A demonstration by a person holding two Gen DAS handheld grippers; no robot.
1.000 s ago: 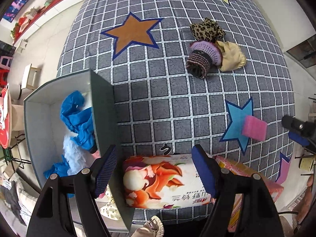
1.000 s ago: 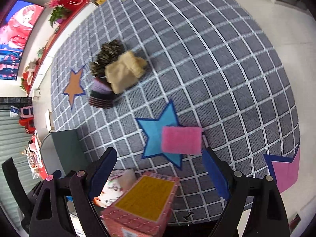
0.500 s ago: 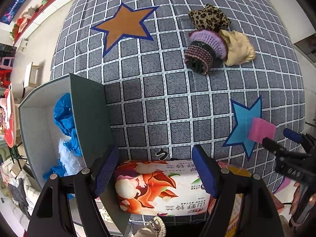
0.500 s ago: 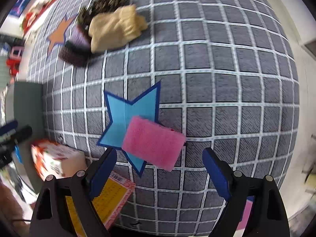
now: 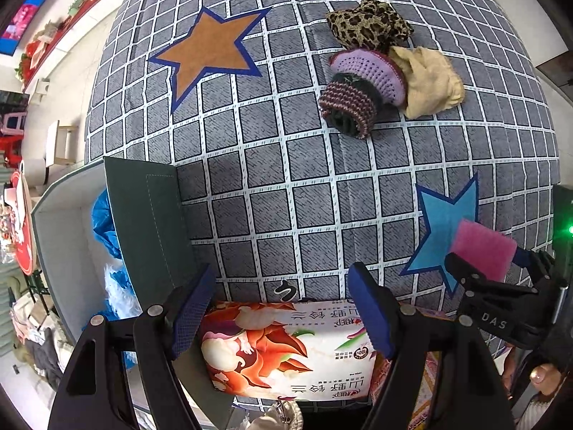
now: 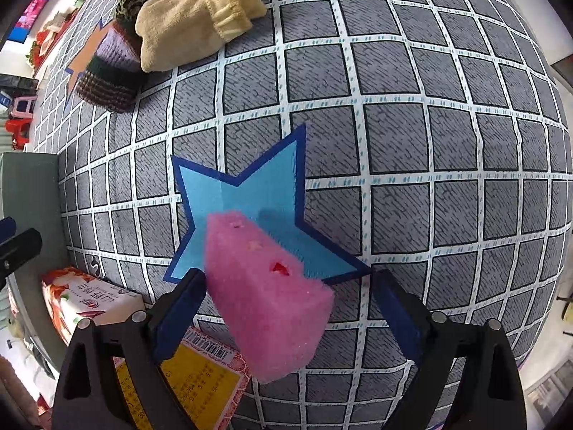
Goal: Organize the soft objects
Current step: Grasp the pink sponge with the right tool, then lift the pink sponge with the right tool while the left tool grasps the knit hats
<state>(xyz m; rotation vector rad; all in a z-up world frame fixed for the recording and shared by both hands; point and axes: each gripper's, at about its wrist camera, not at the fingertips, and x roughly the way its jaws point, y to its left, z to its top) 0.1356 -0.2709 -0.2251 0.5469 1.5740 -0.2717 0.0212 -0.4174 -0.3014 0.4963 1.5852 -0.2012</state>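
The right gripper [image 6: 288, 308] points down over the pink sponge [image 6: 266, 297], its jaws opening and straddling the block; the left pad looks to touch one side and the right stands clear, so nothing is grasped yet. To take it well, centre the sponge between the pads and close gently, as the foam will likely squash. The left gripper [image 5: 283, 311] hangs released over the tissue pack [image 5: 286, 351] at the near edge of the checked cloth [image 5: 286, 179], beside the open storage box [image 5: 61, 251]. Farther off, the knitted hat [image 5: 361, 86], beige sock [image 6: 193, 21] and leopard-print cloth [image 5: 369, 23] lie bunched near the far edge
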